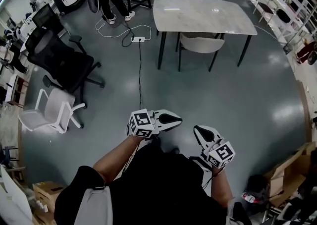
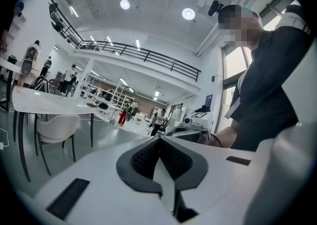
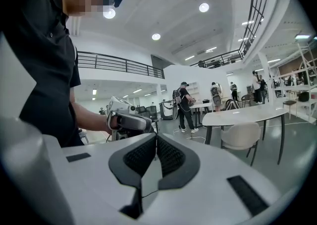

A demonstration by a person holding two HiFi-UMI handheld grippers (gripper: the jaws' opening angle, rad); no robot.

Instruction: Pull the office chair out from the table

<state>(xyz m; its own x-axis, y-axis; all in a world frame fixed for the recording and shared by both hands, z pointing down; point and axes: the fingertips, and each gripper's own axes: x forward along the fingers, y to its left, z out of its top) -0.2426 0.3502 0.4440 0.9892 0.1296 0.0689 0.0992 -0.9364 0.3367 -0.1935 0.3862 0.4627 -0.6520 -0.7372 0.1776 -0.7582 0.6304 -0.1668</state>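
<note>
Well ahead of the left gripper (image 1: 174,118) and the right gripper (image 1: 198,131), past a wide stretch of grey floor (image 1: 247,100), stands the pale-topped table (image 1: 203,16) on dark legs; the office chair (image 1: 200,44), a cream shell seat on thin dark legs, sits tucked under the table's near edge with its curved back toward the grippers, well apart from both; off to the left of the left gripper stands a black mesh chair (image 1: 62,63), and beside it, nearer the person, a white armchair (image 1: 52,110); to the right of the right gripper, close by the person's side, lie open cardboard boxes (image 1: 290,169); beyond the left gripper a dark cable (image 1: 139,75) runs along the floor to a white power strip (image 1: 138,39) near the table's left legs; both grippers hover close before the person's dark-clad body, side by side yet apart, angled slightly toward each other, so that the right gripper view catches the left gripper just past its own jaws; the left gripper's jaws are pressed together with nothing between them; the right gripper's jaws are likewise pressed together and hold nothing; a marker cube (image 1: 142,123) rides at the back of each gripper.
</note>
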